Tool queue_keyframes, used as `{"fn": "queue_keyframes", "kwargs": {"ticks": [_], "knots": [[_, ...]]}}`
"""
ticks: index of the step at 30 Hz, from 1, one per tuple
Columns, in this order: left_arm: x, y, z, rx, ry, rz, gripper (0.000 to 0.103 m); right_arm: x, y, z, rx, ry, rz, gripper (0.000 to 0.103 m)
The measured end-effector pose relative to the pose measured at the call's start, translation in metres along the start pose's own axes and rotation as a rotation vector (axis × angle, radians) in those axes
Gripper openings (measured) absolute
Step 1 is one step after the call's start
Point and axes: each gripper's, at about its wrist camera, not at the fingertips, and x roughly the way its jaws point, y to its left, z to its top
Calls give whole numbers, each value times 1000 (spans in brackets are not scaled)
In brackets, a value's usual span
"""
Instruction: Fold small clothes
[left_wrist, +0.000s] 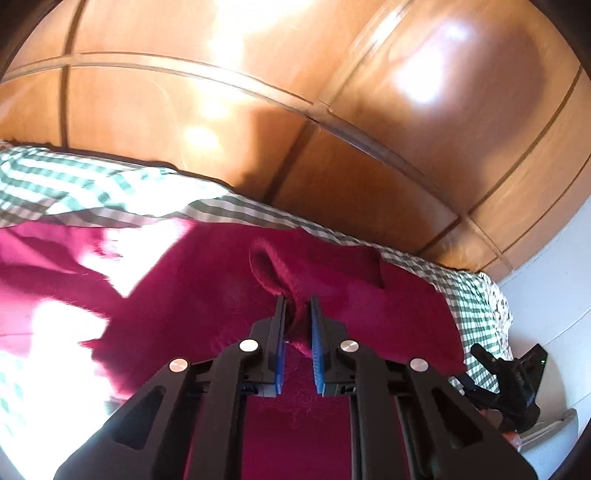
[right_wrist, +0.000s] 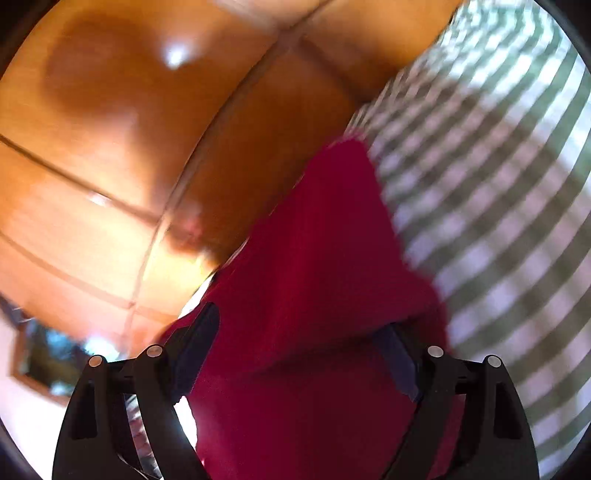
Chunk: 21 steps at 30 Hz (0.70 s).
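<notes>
Left wrist: left gripper (left_wrist: 297, 301) pinches the crimson garment (left_wrist: 207, 291) (fuzzy) mid-bed (left_wrist: 476, 295); right gripper (right_wrist: 303, 332) gapes over it.

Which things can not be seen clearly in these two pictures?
- Garment type: the red garment is cut off by the picture's lower edge and washed out by sunlight in the left wrist view.
- Right wrist view: motion blur smears the checked bedcover and the garment's edges.
- Right gripper: its right finger is partly covered by cloth.
- Left gripper: cloth hides how much is pinched.
</notes>
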Motion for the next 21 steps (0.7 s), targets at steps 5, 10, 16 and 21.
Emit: {"fn": "queue_keyframes", "kwargs": {"ticks": [5,10,16,21], "knots": [[31,20,-28,35,99,166,10,11,-3,-27,-98,87,-90,82],[36,21,-41,67,101,191,11,-15,11,-42,-205,144,-98,82],[16,5,-34,100,17,180,11,-25,63,-27,-393,54,-101,82],[24,2,-27,149,18,242,12,40,61,0,-430,80,-261,82]]}}
